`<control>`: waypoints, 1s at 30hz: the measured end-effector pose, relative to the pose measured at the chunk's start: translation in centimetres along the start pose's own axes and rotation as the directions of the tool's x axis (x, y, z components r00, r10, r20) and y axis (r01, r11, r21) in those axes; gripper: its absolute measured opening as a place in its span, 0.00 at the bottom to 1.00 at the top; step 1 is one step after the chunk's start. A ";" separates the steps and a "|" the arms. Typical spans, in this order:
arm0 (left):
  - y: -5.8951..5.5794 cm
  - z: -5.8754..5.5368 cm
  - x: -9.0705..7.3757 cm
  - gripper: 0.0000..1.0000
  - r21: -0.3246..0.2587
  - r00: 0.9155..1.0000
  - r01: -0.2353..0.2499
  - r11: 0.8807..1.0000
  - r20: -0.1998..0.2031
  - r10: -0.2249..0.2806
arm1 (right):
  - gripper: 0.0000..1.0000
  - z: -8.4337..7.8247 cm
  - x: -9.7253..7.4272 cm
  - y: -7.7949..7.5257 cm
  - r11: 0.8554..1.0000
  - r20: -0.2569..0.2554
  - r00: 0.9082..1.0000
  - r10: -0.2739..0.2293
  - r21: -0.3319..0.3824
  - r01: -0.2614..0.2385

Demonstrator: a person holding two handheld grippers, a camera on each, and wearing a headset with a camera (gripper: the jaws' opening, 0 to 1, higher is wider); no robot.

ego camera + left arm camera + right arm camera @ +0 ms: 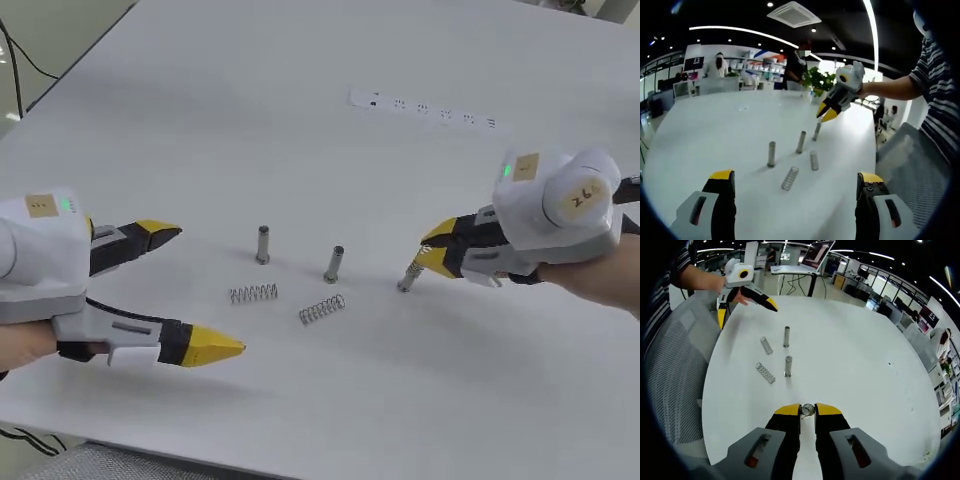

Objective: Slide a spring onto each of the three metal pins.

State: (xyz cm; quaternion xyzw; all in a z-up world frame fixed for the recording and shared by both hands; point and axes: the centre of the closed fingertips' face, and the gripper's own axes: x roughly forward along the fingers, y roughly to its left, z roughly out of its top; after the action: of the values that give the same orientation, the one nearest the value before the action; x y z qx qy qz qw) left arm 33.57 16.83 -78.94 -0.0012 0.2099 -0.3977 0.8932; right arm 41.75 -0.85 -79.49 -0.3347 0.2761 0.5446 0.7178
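In the head view the left gripper (190, 290) has its jaws wide apart and holds nothing. Two loose springs (253, 293) lie on the white table (300, 140) just ahead of its tips, with two bare pins (263, 244) beyond them. The right gripper (432, 252) meets the third pin (408, 280). The left gripper view shows all three pins in a row ahead. In the right gripper view the narrow jaws pinch a spring (808, 410), seen end-on, which is unclear in the head view.

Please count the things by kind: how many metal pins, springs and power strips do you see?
Metal pins: 3
Springs: 3, one held in the right tool
Power strip: 1
Total: 7
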 end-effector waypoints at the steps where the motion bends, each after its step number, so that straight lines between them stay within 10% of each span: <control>1: 0.0 0.0 0.0 0.98 -0.002 1.000 -0.001 1.000 0.001 0.001 | 0.08 -0.1 0.1 0.0 1.000 0.000 1.000 0.000 0.005 0.000; 30: -0.2 0.2 -0.1 0.98 -0.001 1.000 -0.008 1.000 0.004 0.008 | 0.09 -1.6 1.7 0.7 0.998 -0.009 1.000 0.010 0.068 -0.010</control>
State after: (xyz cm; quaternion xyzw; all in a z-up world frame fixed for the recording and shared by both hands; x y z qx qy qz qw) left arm 33.42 16.74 -78.66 -0.0018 0.2085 -0.3938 0.8952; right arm 41.43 -0.95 -81.93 -0.3112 0.2992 0.5370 0.7247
